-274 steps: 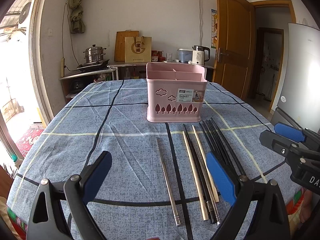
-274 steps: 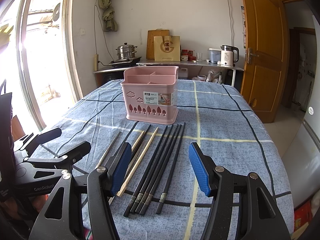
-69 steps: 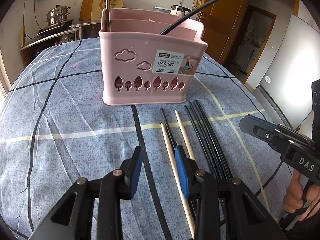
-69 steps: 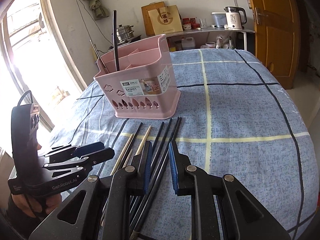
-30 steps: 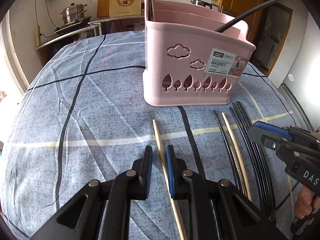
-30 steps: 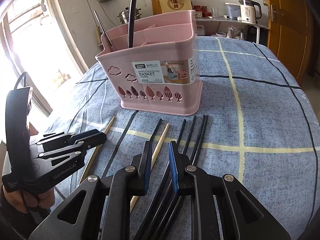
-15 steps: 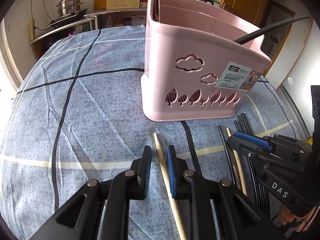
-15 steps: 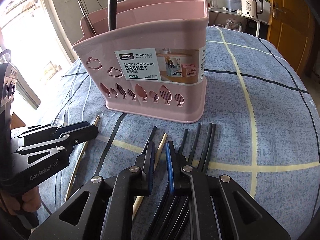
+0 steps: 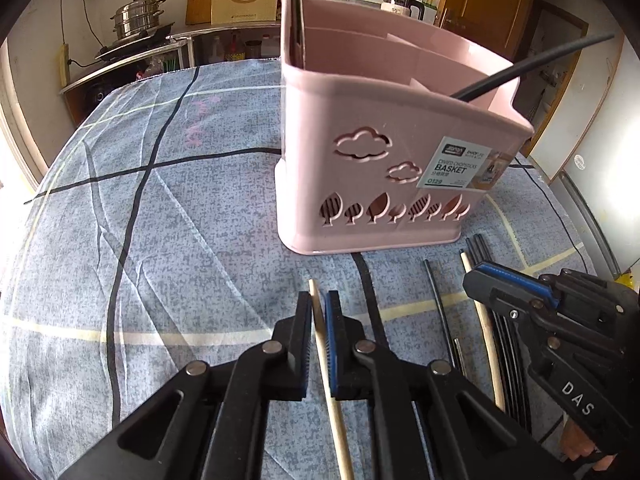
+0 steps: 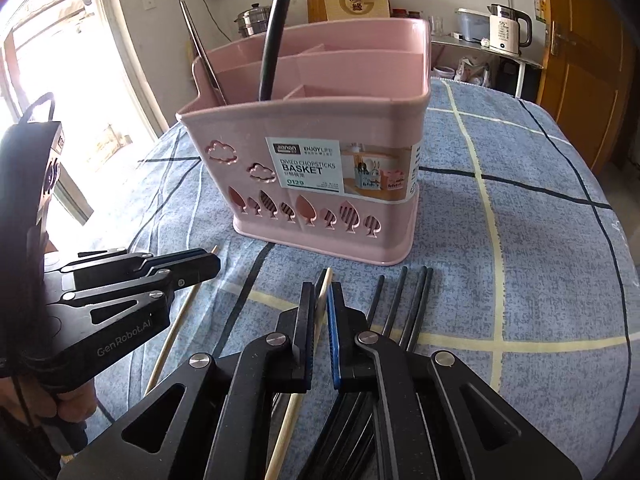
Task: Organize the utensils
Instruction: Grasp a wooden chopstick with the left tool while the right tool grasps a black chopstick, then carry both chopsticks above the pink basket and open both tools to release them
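Note:
On the blue checked cloth, my left gripper [image 9: 318, 300] has its jaws closing and its blue pads pinch a wooden chopstick [image 9: 340, 432] near its far tip. My right gripper [image 10: 320, 292] is closing the same way on a second wooden chopstick [image 10: 288, 420]. Both chopsticks lie low over the cloth. The pink divided basket [image 9: 360, 120] stands just beyond them, with a metal chopstick [image 9: 296, 12] and a black chopstick [image 9: 540, 64] in it. Several black chopsticks [image 10: 416, 308] lie on the cloth to the right of my right gripper.
The right gripper [image 9: 476, 276] shows at the right of the left wrist view, and the left gripper [image 10: 212, 260] at the left of the right wrist view, each in a person's hand. A counter [image 10: 480, 46] with a kettle [image 10: 508, 28] stands behind the table.
Both grippers have come nearer the basket. Their jaws have narrowed until the pads pinch a wooden chopstick each.

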The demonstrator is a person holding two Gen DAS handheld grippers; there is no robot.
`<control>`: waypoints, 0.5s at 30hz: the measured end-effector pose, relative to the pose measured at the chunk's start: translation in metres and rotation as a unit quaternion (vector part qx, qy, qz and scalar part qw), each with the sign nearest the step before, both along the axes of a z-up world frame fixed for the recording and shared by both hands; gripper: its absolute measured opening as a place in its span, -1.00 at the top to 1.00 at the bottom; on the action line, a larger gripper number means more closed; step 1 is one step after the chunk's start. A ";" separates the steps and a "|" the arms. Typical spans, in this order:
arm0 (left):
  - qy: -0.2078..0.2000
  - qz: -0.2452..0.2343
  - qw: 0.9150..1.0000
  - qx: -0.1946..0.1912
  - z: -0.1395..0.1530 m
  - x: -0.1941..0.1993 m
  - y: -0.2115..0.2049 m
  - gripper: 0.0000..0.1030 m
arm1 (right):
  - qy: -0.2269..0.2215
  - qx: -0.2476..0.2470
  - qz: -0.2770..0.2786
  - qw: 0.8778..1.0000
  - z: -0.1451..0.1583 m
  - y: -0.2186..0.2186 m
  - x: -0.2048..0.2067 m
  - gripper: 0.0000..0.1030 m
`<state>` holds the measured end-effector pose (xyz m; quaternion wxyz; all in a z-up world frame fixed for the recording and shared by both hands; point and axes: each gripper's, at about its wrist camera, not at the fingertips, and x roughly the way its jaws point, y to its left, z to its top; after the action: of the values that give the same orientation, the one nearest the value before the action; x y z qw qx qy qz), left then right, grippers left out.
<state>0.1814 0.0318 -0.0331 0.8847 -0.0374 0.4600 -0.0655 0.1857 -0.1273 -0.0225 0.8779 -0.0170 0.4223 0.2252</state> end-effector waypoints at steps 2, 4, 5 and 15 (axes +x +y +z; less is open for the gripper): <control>-0.012 -0.002 1.000 -0.004 0.010 -0.008 0.000 0.89 | -0.012 0.007 0.001 1.000 0.011 -0.002 -0.005 0.89; -0.025 -0.005 1.000 -0.008 0.022 -0.015 0.000 0.89 | -0.024 0.015 0.003 1.000 0.022 -0.005 -0.011 0.89; -0.031 -0.007 0.999 -0.010 0.028 -0.019 0.000 0.89 | -0.031 0.019 0.004 0.999 0.028 -0.005 -0.014 0.89; -0.112 -0.028 0.993 -0.028 0.094 -0.057 0.001 0.89 | -0.104 0.053 0.012 0.993 0.085 -0.019 -0.044 0.91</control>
<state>0.1241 0.0326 0.0605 0.9269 -0.0414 0.3572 -0.1071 0.1421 -0.1460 0.0622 0.9140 0.0013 0.3159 0.2546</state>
